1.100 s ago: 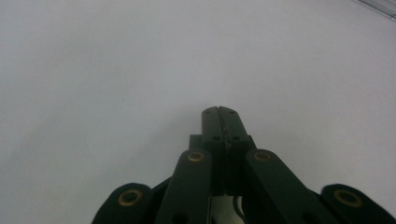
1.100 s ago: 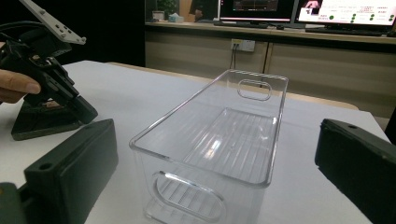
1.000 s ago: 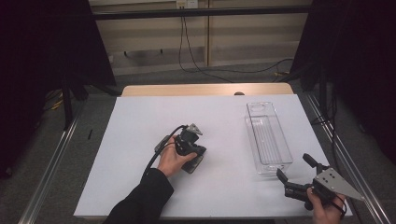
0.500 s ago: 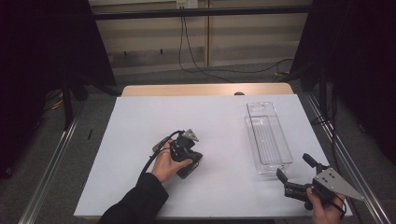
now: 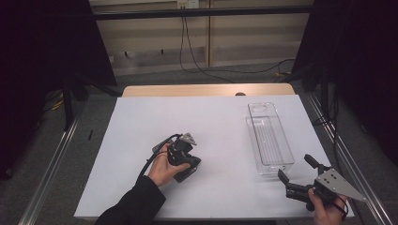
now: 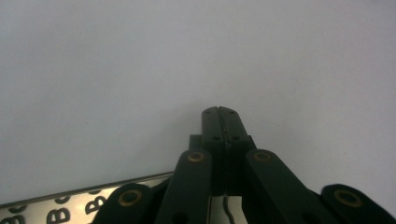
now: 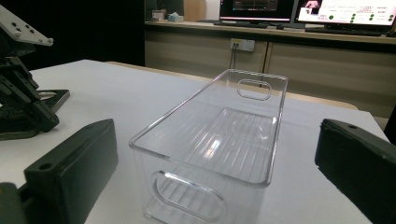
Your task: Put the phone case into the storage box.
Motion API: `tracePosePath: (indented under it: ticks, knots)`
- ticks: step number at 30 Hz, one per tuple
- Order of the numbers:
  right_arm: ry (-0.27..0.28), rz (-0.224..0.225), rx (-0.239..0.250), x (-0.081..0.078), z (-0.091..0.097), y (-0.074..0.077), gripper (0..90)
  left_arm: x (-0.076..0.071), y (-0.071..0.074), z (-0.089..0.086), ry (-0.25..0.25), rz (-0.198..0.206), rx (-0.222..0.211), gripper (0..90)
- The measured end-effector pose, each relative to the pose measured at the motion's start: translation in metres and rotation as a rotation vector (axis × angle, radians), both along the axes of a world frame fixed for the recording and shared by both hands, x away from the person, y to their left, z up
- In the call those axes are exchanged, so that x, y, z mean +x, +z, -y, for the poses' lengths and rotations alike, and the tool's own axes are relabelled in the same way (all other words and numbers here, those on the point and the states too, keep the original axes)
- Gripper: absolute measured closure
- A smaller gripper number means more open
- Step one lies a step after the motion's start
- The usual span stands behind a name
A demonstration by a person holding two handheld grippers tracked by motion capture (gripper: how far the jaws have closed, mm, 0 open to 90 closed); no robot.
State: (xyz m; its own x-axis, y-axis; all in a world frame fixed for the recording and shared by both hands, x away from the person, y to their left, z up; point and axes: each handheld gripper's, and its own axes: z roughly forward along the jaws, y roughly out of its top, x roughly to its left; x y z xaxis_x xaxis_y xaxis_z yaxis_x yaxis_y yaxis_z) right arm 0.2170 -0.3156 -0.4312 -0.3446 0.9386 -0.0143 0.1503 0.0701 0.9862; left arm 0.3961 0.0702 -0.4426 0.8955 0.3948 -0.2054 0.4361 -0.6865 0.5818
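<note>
Facing the clear bin [image 7: 219, 140], the right gripper [image 5: 300, 176] gapes; a misaligned approach could shove it. Left gripper [image 6: 220, 122] closed, empty.

— Left tool [image 6: 219, 114]?
— Jaws pressed flat together, nothing between, pointing down over the white counter [image 6: 140, 60].
— Anything else?
— Shiny metal strip [image 6: 84, 203] with dark letters, bottom left corner.

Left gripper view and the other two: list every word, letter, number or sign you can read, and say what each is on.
"B" and part of a second "B": dark letters on the shiny metal strip by the left gripper, cut off by the frame edge.
Monitors behind the clear bin: on-screen text too small and blurred to read.
Nothing else is legible.
</note>
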Motion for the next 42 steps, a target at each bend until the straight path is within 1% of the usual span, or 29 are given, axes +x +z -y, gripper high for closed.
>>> tracePosePath:
  ticks: [1, 13, 15, 17, 20, 21, 22, 24, 29, 30, 35, 38, 40, 42]
  knots:
    - [0.000, 0.000, 0.000, 0.000, 0.000, 0.000, 0.0, -0.001, 0.000, -0.002, -0.006, -0.003, 0.000, 90.0]
    - [-0.002, 0.000, -0.001, 0.000, 0.000, 0.000, 0.0, -0.012, 0.000, -0.017, 0.000, -0.021, -0.013, 90.0]
    - [-0.002, -0.001, -0.004, 0.000, 0.000, 0.000, 0.0, -0.013, 0.000, -0.021, -0.011, -0.020, -0.009, 90.0]
    - [-0.002, -0.002, -0.004, 0.000, 0.000, 0.000, 0.0, -0.015, 0.000, -0.024, -0.008, -0.025, -0.019, 90.0]
    - [-0.004, -0.001, -0.003, 0.000, 0.000, 0.000, 0.0, -0.016, 0.000, -0.027, -0.011, -0.024, -0.018, 90.0]
    - [-0.003, 0.000, -0.003, 0.000, 0.000, 0.000, 0.0, -0.017, 0.000, -0.028, -0.013, -0.030, -0.020, 90.0]
    - [-0.003, 0.000, -0.003, 0.000, 0.000, 0.000, 0.0, -0.018, 0.000, -0.029, -0.010, -0.025, -0.018, 90.0]
    - [-0.003, -0.002, -0.002, 0.000, 0.000, 0.000, 0.0, -0.020, 0.000, -0.032, -0.011, -0.031, -0.022, 90.0]
    - [-0.004, 0.000, -0.002, 0.000, 0.000, 0.000, 0.0, -0.025, 0.001, -0.042, -0.009, -0.036, -0.025, 90.0]
    - [-0.004, -0.001, -0.002, 0.000, 0.000, 0.000, 0.0, -0.025, 0.001, -0.043, -0.008, -0.032, -0.017, 90.0]
    - [-0.003, 0.000, -0.003, 0.000, 0.000, 0.000, 0.0, -0.031, 0.002, -0.053, -0.009, -0.034, -0.011, 90.0]
    - [-0.003, 0.000, -0.003, 0.000, 0.000, 0.000, 0.0, -0.034, 0.002, -0.058, -0.001, -0.029, -0.015, 90.0]
    - [-0.002, 0.000, -0.004, 0.000, 0.000, 0.000, 0.0, -0.036, 0.003, -0.061, 0.000, -0.023, -0.003, 90.0]
    - [-0.003, 0.000, -0.005, 0.000, 0.000, 0.000, 0.0, -0.037, 0.002, -0.064, 0.007, -0.025, -0.013, 90.0]
